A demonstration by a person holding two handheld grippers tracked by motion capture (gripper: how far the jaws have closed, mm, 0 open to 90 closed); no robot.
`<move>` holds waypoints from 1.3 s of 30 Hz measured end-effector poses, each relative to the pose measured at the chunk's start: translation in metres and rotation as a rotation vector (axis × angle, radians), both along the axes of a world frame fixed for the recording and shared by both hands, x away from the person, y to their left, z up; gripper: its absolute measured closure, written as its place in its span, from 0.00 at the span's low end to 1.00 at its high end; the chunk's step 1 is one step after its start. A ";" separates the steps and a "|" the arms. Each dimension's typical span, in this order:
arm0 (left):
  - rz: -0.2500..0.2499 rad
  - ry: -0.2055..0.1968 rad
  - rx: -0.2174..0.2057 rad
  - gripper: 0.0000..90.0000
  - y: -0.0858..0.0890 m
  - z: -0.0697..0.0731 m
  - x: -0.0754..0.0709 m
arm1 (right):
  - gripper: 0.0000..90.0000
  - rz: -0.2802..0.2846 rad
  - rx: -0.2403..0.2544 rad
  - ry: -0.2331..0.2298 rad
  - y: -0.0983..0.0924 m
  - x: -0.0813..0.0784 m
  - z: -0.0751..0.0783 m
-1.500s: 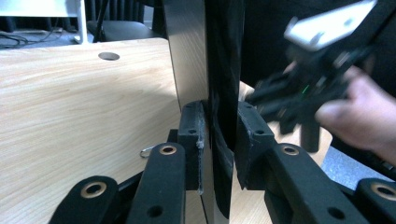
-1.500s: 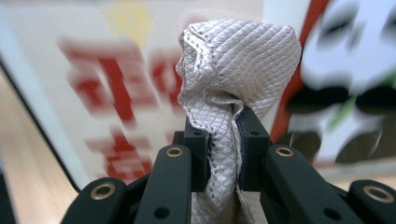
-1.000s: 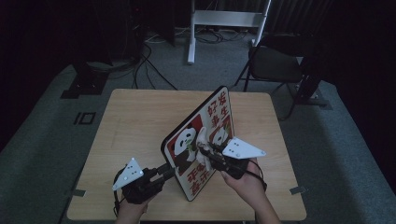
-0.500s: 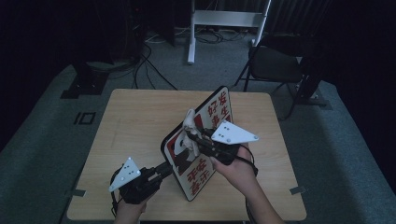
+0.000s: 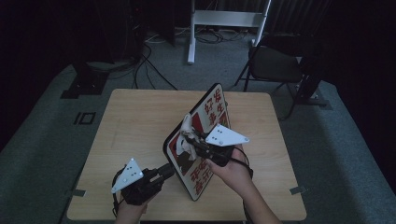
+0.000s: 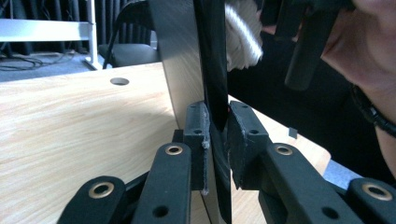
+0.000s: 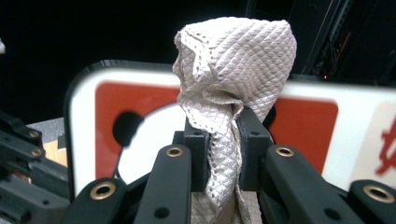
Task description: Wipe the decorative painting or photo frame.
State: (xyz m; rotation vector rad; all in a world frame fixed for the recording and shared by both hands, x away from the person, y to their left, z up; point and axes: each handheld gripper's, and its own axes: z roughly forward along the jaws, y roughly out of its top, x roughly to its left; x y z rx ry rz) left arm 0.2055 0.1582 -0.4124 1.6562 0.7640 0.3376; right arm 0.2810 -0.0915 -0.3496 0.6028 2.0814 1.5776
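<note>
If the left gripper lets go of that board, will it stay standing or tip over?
Likely tips: the board stands tilted on one edge, clamped at its rim by the left gripper. It looks stiff and flat, so it would probably fall whole. The floppy cloth in the right gripper gives little support.

Recording studio or lab: black curtains, grey carpet (image 5: 56, 140), floor cables (image 5: 149, 65), folding chair (image 5: 273, 63), white stand (image 5: 224, 21), wooden tabletop (image 5: 135, 121).

Bare tabletop (image 5: 135, 121) left of board (image 5: 205, 116)
</note>
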 end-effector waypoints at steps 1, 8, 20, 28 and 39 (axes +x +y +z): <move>0.001 -0.005 0.004 0.88 0.000 0.000 0.000 | 0.86 -0.002 -0.005 0.006 -0.001 0.000 -0.003; -0.003 0.001 0.000 0.88 0.000 0.000 0.001 | 0.86 -0.011 -0.011 0.025 -0.004 0.002 -0.013; -0.015 0.014 -0.031 0.80 -0.001 -0.001 0.002 | 0.86 -0.015 -0.019 0.032 -0.009 -0.002 -0.018; -0.002 -0.013 -0.041 0.75 -0.005 0.010 0.002 | 0.86 -0.021 -0.024 0.019 -0.009 -0.003 -0.014; 0.025 -0.017 -0.017 0.84 -0.008 0.015 0.001 | 0.86 -0.007 0.034 -0.048 -0.005 -0.007 0.013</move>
